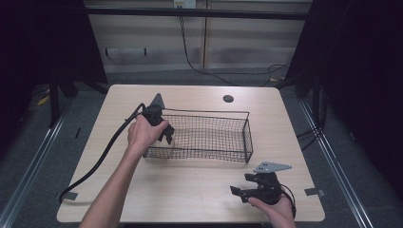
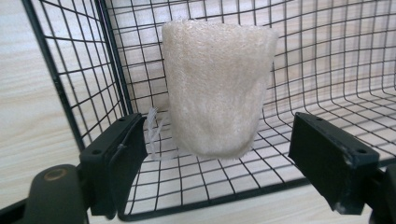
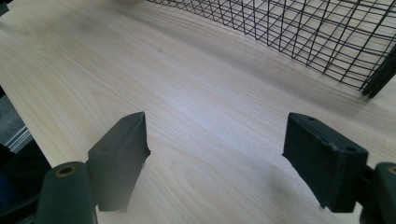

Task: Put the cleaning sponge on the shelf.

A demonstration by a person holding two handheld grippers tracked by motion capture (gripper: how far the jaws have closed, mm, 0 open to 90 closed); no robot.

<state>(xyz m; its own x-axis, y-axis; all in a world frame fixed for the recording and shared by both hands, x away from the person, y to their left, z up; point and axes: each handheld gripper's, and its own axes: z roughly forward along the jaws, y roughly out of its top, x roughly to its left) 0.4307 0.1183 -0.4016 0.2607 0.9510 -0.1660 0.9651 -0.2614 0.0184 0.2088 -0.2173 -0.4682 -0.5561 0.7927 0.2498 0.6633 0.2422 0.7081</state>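
A cream, fuzzy foam piece (image 2: 215, 84) stands inside the left end of a black wire basket (image 1: 204, 154), close to its corner wall (image 2: 70, 70). My left gripper (image 1: 167, 135) reaches over the basket's left end. Its jaws are open, one on each side of the foam piece, with gaps between them and it (image 2: 217, 135). My right gripper (image 1: 243, 185) is held low over the table's front right, open with nothing between its fingers (image 3: 215, 140). The basket's mesh (image 3: 299, 28) lies a little beyond it.
The basket sits mid-table on a light wooden table (image 1: 190, 190). A round dark hole (image 1: 228, 99) is near the table's far edge. The left gripper's black cable (image 1: 102, 156) trails off the front left. Dark curtains flank the table.
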